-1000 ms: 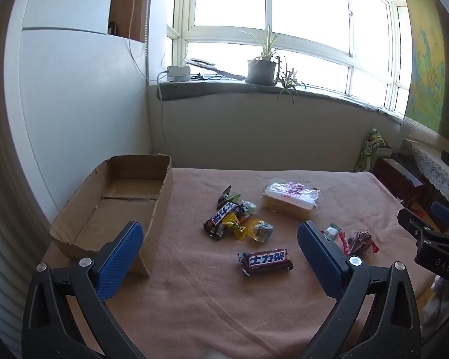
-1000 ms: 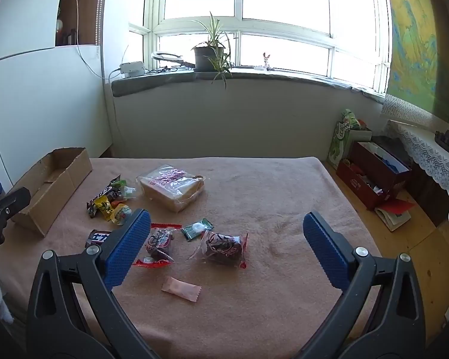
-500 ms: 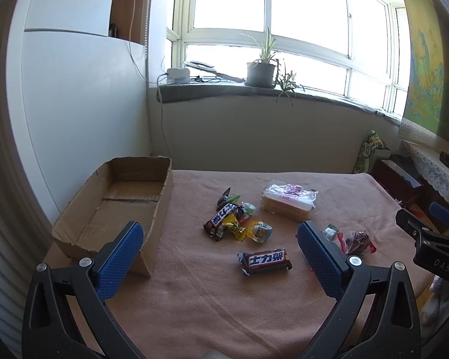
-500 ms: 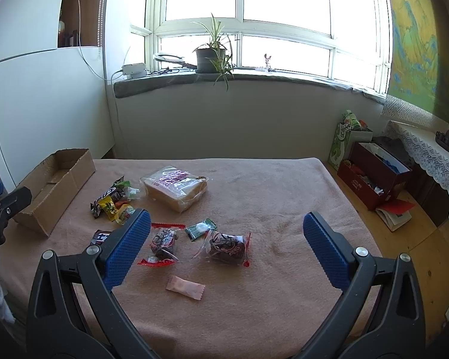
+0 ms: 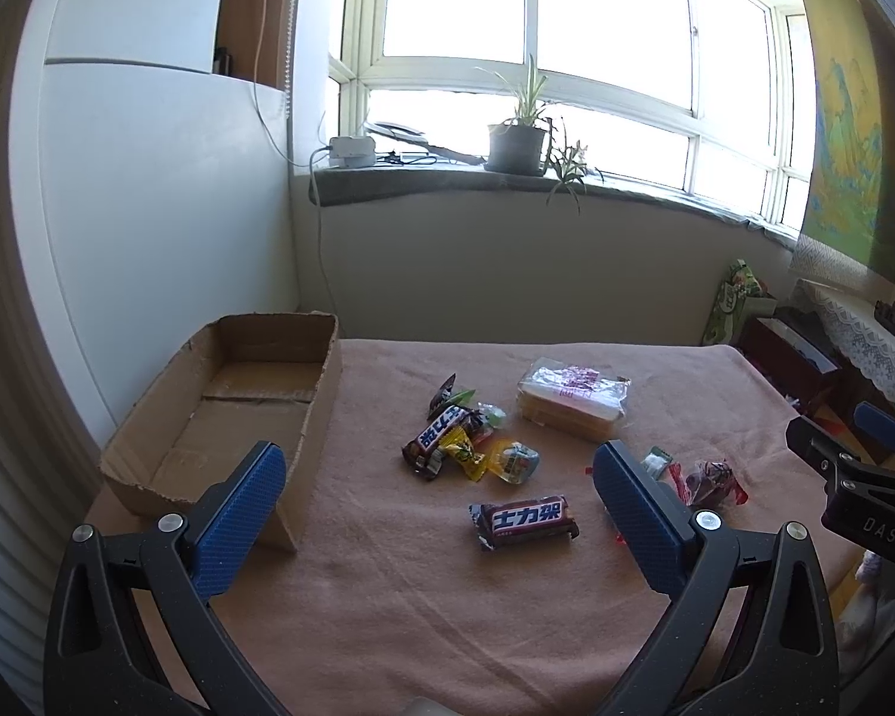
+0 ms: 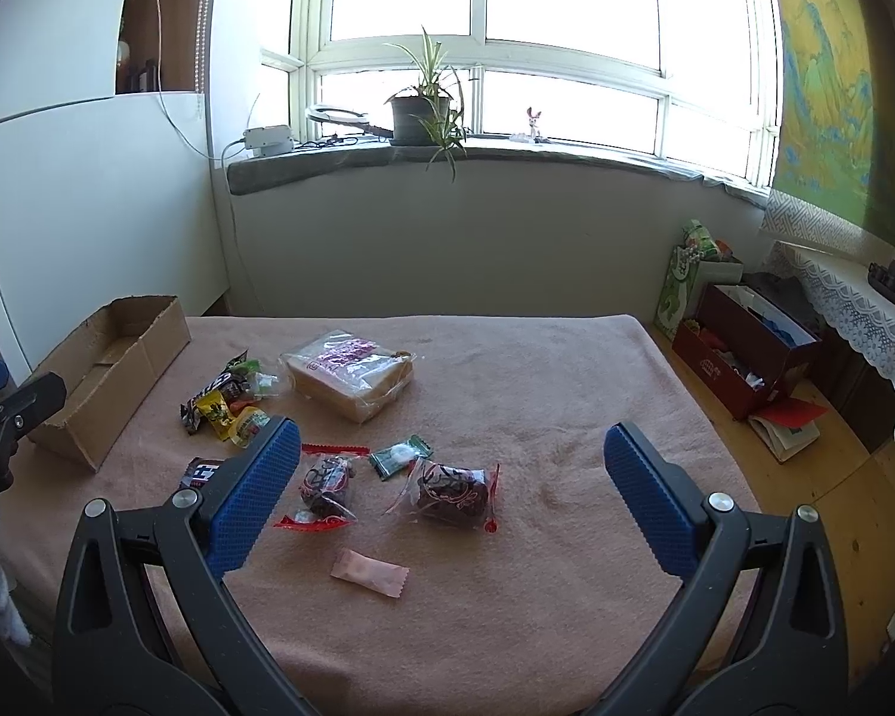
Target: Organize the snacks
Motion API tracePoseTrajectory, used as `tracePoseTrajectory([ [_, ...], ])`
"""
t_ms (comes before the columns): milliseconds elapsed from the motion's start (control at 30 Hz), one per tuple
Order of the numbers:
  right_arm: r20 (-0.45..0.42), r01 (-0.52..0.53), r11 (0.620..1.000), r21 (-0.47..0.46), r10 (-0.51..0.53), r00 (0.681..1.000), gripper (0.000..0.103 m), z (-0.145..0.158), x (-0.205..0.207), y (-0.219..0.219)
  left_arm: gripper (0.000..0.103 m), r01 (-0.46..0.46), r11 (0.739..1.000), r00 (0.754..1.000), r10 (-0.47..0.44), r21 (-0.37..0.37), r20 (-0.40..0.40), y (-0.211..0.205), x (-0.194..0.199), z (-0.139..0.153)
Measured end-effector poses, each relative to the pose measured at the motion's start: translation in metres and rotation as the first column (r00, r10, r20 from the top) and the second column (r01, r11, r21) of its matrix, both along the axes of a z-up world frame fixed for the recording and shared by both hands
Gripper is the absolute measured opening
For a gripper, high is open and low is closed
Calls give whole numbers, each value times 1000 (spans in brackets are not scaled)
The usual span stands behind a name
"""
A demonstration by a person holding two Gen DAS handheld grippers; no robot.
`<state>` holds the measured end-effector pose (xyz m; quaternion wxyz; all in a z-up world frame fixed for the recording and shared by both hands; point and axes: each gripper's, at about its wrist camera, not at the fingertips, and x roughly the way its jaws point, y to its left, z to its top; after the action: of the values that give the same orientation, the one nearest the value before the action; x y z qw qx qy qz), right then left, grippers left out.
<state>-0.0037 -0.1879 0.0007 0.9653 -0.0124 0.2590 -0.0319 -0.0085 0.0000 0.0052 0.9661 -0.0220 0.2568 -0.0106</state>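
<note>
Both grippers, left point(image 5: 438, 510) and right point(image 6: 450, 492), are easing forward, jaws spread and empty: bar point(image 5: 524, 521) lying between left jaws, box point(image 5: 232, 411) unfilled, sorting unstarted.

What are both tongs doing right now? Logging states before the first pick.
Left tongs: open, holding nothing.
Right tongs: open, holding nothing.

We see a table covered by a pinkish-brown cloth point(image 6: 567, 394). On it lie an open cardboard box point(image 5: 238, 411) at the left edge, a bagged bread loaf point(image 6: 352, 376), a cluster of small candies point(image 5: 465, 441), a dark chocolate bar point(image 5: 525, 519), two red-edged packets point(image 6: 450, 486), a green sachet point(image 6: 401, 454) and a pink sachet point(image 6: 369, 573).
</note>
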Motion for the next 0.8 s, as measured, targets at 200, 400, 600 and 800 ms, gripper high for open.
tracePoseTrajectory([
  [200, -2, -2, 1000, 2, 2, 1000, 103, -1, 0, -1, 102, 0, 1000, 1000, 0, 1, 1, 0, -1, 0],
  [400, -6, -8, 1000, 2, 8, 1000, 103, -4, -2, 1, 102, 3, 1000, 1000, -3, 2, 1, -1, -2, 0],
  [600, -7, -11, 1000, 2, 11, 1000, 103, -4, -3, 2, 102, 6, 1000, 1000, -6, 3, 1, -2, -4, 0],
  [800, -7, -10, 1000, 2, 10, 1000, 103, -5, -3, 2, 102, 11, 1000, 1000, -11, 3, -1, -4, -3, -2],
])
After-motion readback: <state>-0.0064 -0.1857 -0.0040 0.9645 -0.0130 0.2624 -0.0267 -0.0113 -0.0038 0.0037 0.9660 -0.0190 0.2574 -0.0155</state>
